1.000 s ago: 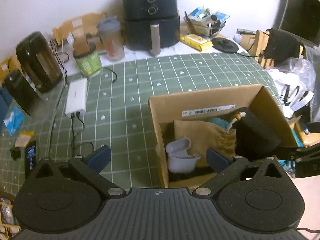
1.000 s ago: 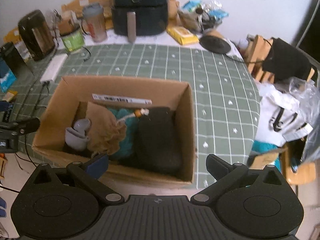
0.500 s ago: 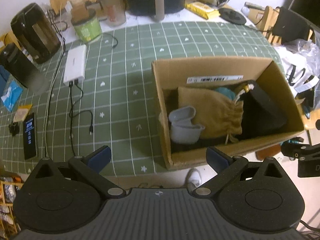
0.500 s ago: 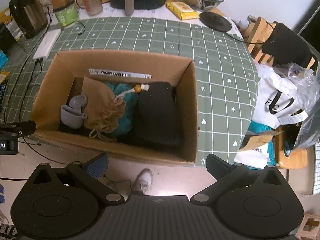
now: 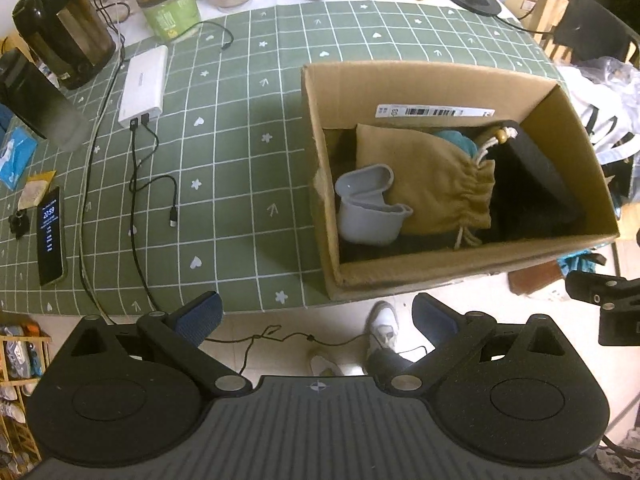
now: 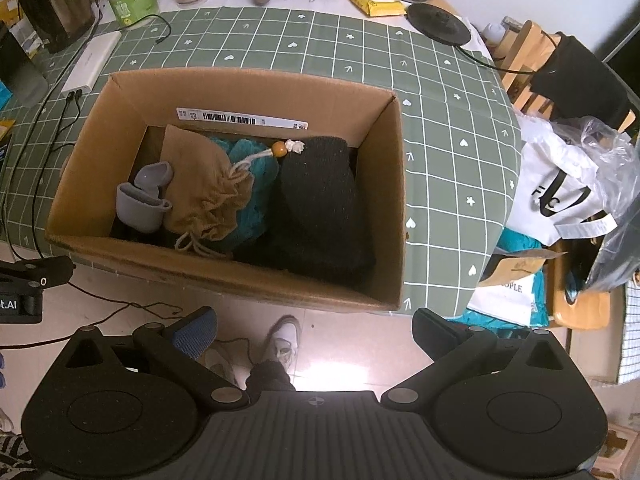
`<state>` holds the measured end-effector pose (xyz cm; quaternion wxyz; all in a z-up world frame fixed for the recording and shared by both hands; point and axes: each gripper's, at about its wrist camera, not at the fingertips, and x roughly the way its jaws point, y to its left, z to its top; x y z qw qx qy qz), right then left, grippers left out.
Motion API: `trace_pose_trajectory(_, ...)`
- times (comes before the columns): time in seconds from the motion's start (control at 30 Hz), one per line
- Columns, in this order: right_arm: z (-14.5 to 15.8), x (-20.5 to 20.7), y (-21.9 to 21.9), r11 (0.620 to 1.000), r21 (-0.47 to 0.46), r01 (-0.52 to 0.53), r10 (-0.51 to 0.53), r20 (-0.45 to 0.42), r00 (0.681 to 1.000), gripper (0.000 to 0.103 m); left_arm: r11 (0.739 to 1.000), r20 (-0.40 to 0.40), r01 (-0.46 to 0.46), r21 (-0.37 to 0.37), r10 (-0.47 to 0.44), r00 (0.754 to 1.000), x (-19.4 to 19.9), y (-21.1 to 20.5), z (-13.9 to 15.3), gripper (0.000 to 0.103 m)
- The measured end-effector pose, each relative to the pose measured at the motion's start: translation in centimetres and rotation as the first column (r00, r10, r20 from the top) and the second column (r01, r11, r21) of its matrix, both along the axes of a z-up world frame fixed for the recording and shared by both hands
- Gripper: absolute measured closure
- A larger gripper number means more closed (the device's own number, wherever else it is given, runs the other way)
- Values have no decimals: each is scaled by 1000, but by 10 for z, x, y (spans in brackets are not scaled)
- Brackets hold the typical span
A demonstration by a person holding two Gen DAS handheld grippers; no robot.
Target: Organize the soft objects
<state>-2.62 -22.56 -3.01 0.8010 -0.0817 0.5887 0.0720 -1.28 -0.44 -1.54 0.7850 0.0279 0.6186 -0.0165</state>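
An open cardboard box [image 5: 460, 276] [image 6: 256, 88] stands at the table's front edge. Inside lie a tan drawstring pouch [image 5: 432, 176] [image 6: 200, 176], a grey silicone case [image 5: 368, 208] [image 6: 144, 200], a teal knit item [image 6: 252, 200] [image 5: 456, 140] and a black knit item [image 6: 320, 208] [image 5: 532, 184]. My left gripper [image 5: 316, 314] is open and empty, held over the floor in front of the table. My right gripper [image 6: 314, 326] is open and empty, also off the table's edge in front of the box.
On the green grid tablecloth [image 5: 240, 152] lie a white power strip [image 5: 144, 86] with cables, a phone [image 5: 51, 236], a dark kettle [image 5: 60, 28] and a green jar [image 5: 170, 10]. A chair with bags [image 6: 568, 184] stands to the right. Shoes [image 6: 284, 340] show on the floor.
Both grippers have pulled back and risen from the box, past the table's front edge. The box contents have not moved. Both stay open.
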Motion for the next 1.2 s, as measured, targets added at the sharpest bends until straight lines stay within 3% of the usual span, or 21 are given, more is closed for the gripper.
trace_pose_trajectory(1.2,-1,-4,-8,1000,7,-11,11,-1,1000,0,1000,-5,0,-11,-1,1000,-7,-12,3,0)
